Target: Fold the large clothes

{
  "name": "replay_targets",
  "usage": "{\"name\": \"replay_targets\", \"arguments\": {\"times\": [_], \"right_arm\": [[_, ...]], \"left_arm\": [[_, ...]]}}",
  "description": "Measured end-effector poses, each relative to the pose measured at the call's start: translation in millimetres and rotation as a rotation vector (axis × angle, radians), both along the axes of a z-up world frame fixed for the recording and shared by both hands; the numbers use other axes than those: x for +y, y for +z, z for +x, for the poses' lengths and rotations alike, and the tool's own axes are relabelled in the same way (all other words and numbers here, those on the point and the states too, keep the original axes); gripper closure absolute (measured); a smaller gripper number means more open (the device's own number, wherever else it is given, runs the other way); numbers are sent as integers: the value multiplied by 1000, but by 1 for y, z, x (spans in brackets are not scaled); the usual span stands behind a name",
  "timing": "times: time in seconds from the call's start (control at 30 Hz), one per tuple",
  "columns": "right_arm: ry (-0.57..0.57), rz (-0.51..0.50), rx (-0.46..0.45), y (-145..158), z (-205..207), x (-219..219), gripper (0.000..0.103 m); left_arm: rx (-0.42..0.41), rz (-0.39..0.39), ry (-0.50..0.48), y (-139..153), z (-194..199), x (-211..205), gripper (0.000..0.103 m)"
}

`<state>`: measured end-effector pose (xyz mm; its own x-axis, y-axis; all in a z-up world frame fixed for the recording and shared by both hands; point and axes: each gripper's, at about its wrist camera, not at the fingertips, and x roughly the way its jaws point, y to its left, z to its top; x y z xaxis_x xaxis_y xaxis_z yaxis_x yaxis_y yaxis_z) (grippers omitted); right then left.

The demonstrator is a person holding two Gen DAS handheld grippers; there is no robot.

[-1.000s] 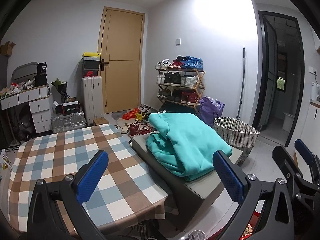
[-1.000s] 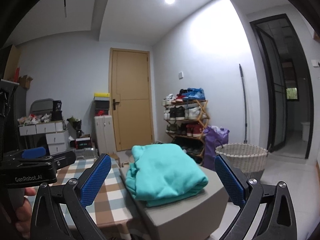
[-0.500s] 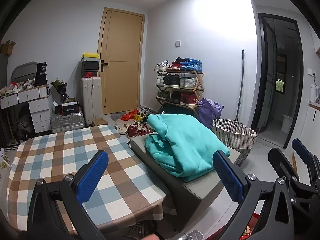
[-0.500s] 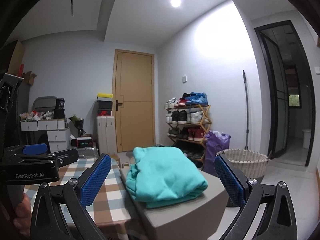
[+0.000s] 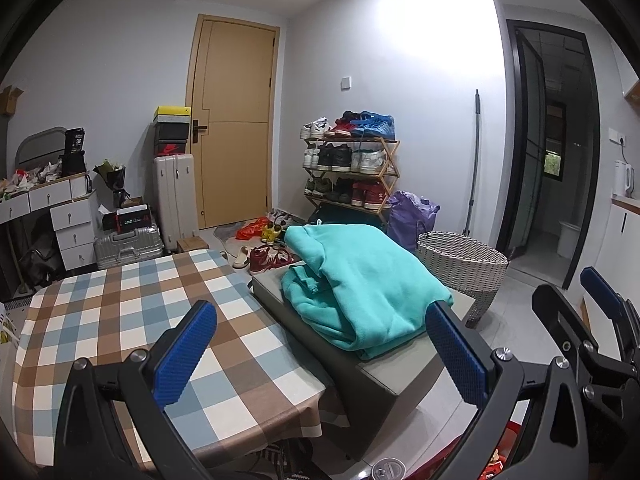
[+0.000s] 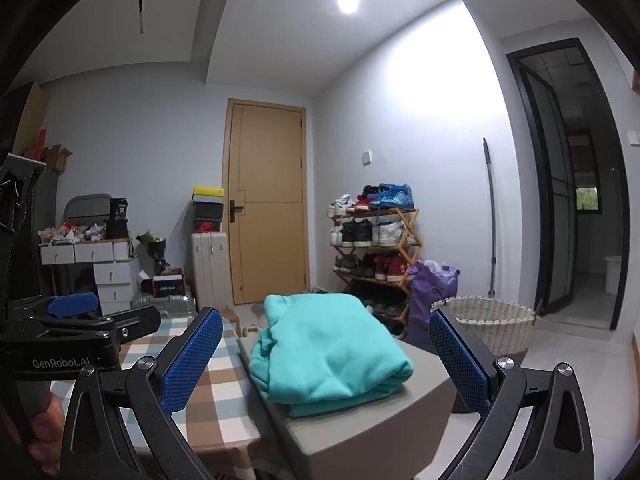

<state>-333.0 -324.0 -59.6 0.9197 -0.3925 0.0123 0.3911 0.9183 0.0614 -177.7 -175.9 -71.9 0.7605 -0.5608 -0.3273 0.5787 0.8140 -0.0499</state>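
Note:
A teal sweatshirt lies folded in a thick bundle on a grey padded stool; the right wrist view shows the same sweatshirt on the stool. My left gripper is open, held back from the bundle with nothing between its blue pads. My right gripper is open too, level with the stool and short of the cloth. The right gripper's fingers show at the right edge of the left wrist view, and the left gripper's body at the left edge of the right wrist view, with a hand under it.
A table with a checked cloth stands left of the stool, touching it. Behind are a woven laundry basket, a purple bag, a shoe rack, suitcases, a wooden door and a dark doorway.
Both wrist views have tilted upward and drawn back slightly; the sweatshirt sits lower in the right view. Both grippers stay open and the bundle has not moved.

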Motion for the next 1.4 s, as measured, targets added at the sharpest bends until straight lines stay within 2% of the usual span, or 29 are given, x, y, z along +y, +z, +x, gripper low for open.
{"name": "replay_targets", "arguments": {"times": [1.4], "right_arm": [[9, 17, 18, -5, -4, 6, 0]], "left_arm": [[6, 26, -3, 4, -5, -7, 1]]}}
